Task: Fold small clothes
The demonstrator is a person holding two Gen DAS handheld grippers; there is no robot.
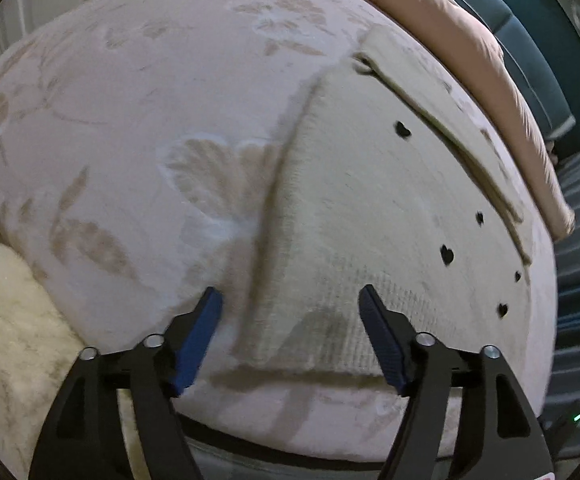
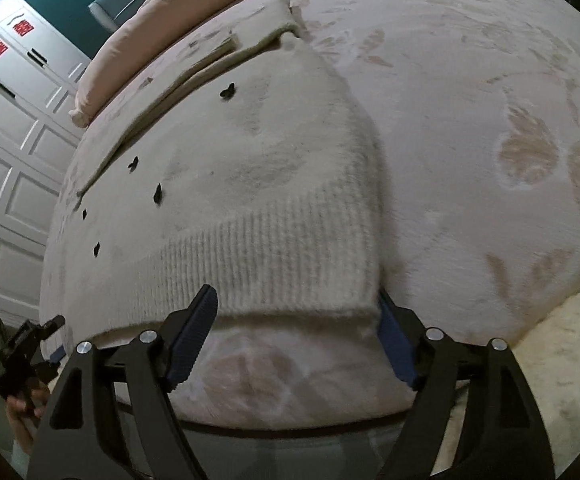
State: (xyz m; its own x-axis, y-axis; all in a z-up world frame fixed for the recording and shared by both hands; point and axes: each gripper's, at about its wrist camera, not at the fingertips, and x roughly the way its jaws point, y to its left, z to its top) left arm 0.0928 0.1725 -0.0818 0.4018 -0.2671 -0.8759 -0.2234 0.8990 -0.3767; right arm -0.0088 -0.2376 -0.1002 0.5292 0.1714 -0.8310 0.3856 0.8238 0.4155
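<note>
Left wrist view gives us the big picture: a bed (image 1: 130, 120) under a pale, leaf-patterned plush cover, and lying flat on it a cream knitted sweater (image 1: 370, 208) dotted with small black hearts, its ribbed hem toward the near edge. A sleeve (image 1: 442, 96) lies folded along the far right side of the body, close to a pink quilt (image 1: 490, 64).

The left gripper (image 1: 290, 312) hangs over the hem's near left corner, fingers spread wide and gripping nothing, no cloth pressed between them.

Over to the right wrist view: the right gripper (image 2: 294, 320) sits just off the hem, at the sweater's (image 2: 250, 184) other near corner, fingers likewise wide apart and empty; the hem passes in front of one of them, but neither presses on it.

By the look of it this knit is light, soft and floppy, with a fuzzy nap that should grip well. It will sag and stretch if lifted from one point, so taking the ribbed hem corners, where the fabric is thickest, looks best.

Only the right wrist view shows white panelled cupboards (image 2: 14, 136) and the left gripper (image 2: 26, 348) itself in a hand. Only the left wrist view shows the sweater's long left edge casting its shadow.
</note>
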